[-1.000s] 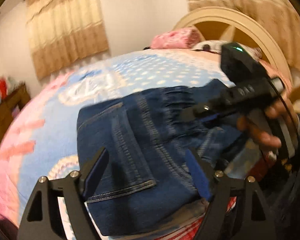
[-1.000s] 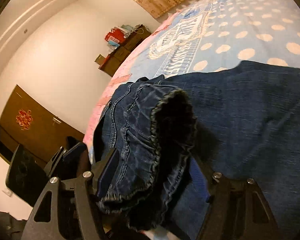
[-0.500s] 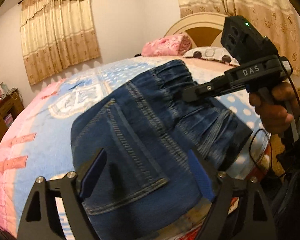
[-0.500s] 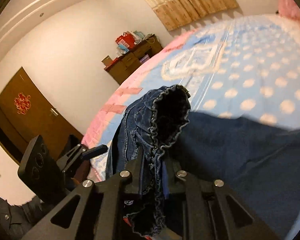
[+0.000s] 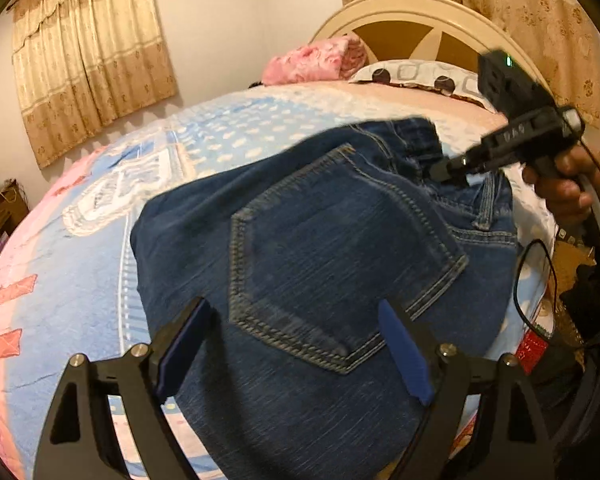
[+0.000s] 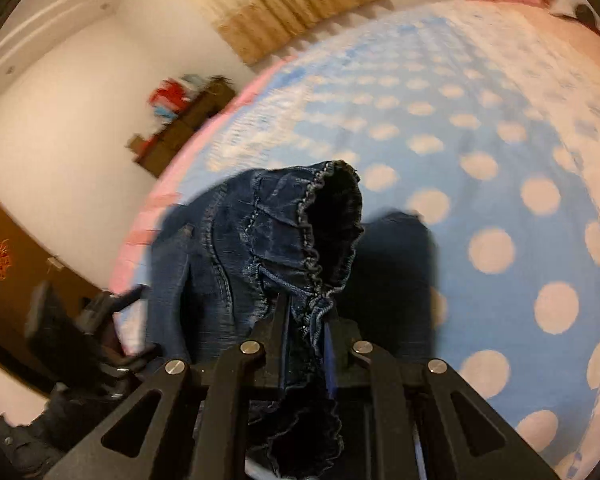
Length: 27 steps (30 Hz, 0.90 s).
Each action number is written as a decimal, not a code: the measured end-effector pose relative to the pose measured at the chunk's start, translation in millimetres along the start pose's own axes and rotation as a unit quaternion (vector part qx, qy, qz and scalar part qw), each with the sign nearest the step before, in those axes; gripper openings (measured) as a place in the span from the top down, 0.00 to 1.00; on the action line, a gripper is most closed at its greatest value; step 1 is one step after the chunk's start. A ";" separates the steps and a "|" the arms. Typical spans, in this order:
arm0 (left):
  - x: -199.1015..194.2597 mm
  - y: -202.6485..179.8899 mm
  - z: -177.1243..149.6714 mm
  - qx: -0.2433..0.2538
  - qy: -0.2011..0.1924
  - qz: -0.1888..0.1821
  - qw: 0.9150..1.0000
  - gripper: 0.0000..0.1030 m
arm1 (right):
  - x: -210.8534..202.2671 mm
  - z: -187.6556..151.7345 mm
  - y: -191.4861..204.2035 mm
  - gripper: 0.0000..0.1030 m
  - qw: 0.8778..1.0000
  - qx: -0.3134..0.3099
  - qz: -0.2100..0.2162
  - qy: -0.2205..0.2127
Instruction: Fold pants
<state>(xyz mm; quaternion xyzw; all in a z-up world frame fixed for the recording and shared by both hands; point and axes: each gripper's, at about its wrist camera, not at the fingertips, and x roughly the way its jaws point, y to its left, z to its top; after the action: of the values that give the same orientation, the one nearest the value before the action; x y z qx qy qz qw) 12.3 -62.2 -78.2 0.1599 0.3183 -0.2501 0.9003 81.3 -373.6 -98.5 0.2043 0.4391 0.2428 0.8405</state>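
Dark blue jeans (image 5: 332,248) lie on the bed, back pocket up. My left gripper (image 5: 296,344) is open, its blue-padded fingers wide apart just above the denim below the pocket. My right gripper (image 6: 306,320) is shut on the elastic waistband of the jeans (image 6: 296,236) and holds it lifted off the bed. In the left wrist view the right gripper (image 5: 440,170) grips the waistband at the far right end of the jeans. The rest of the jeans hangs below the waistband in the right wrist view.
The bed has a blue polka-dot blanket (image 6: 492,184) with pink edges (image 5: 4,308). A pink pillow (image 5: 312,62) and cream headboard (image 5: 412,24) are at the far end. A brown cabinet (image 6: 180,128) stands by the wall. The bed's near edge lies under my grippers.
My right gripper has stayed shut on the waistband and carried it up and further over the bed. The jeans have shifted and stretched under my open left gripper.
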 end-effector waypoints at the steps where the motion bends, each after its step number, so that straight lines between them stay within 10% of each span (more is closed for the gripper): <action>1: -1.7 0.4 0.6 -0.005 -0.003 -0.003 1.000 0.15 | 4.0 -2.0 -8.1 0.87 1.000 0.013 0.008 0.004; 7: 1.4 -0.2 12.8 -0.005 -0.018 0.008 1.000 0.15 | -4.6 -1.4 -24.5 0.69 0.999 0.032 -0.004 -0.001; 11: 17.0 -3.2 19.5 0.003 -0.013 0.016 1.000 0.13 | -39.0 1.5 11.7 0.68 0.993 -0.018 -0.087 -0.082; 15: 22.7 -4.9 20.9 0.000 -0.003 0.016 1.000 0.13 | -69.0 -8.9 57.3 0.64 0.988 -0.079 -0.010 -0.130; 20: 25.6 0.0 18.5 -0.019 0.007 0.017 1.000 0.08 | -36.5 -36.1 94.1 0.58 0.986 -0.146 0.041 -0.066; 27: 38.9 3.4 11.7 -0.034 0.026 0.007 0.999 0.00 | 6.3 -76.2 39.4 0.60 0.995 -0.088 0.046 -0.009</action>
<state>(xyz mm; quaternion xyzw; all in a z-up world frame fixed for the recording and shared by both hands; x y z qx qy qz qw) 46.1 -78.2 -94.4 0.1378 0.3485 -0.2285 0.8985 11.6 -328.5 -121.1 0.1522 0.3983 0.3170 0.8472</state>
